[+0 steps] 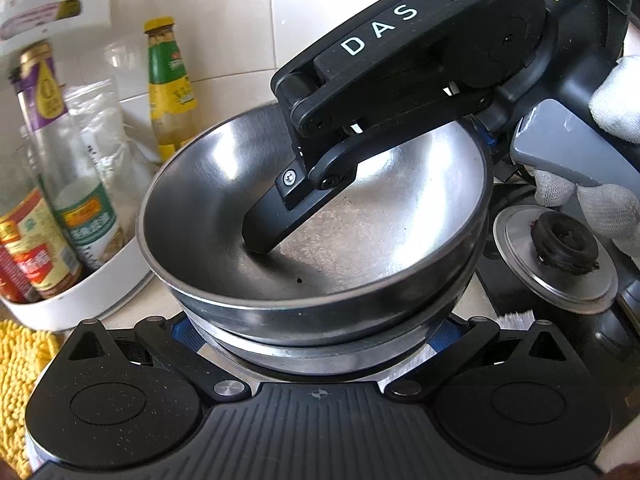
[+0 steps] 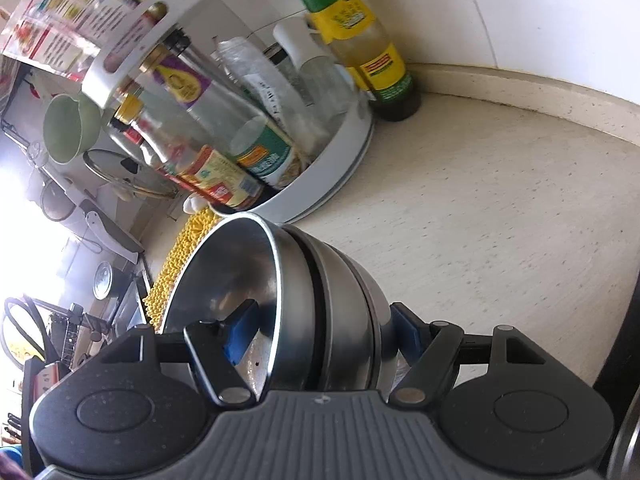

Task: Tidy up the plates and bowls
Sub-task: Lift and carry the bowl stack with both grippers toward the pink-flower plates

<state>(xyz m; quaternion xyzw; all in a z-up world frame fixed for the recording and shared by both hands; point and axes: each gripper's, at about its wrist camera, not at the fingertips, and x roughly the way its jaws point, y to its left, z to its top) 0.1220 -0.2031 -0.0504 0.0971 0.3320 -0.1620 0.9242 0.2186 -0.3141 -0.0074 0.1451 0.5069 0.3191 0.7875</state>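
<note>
A stack of steel bowls fills the middle of the left wrist view. My left gripper stands wide around the bottom of the stack, its blue pads on either side; contact is hidden. My right gripper is shut across the rim side of the stack: one finger lies inside the top bowl, the other outside against the lowest one. In the left wrist view that inner finger reaches down into the top bowl.
A white round rack of sauce bottles stands left of the bowls, with a green-and-yellow bottle behind. A yellow cloth lies at lower left. A steel lid with a black knob sits right. Beige counter meets the tiled wall.
</note>
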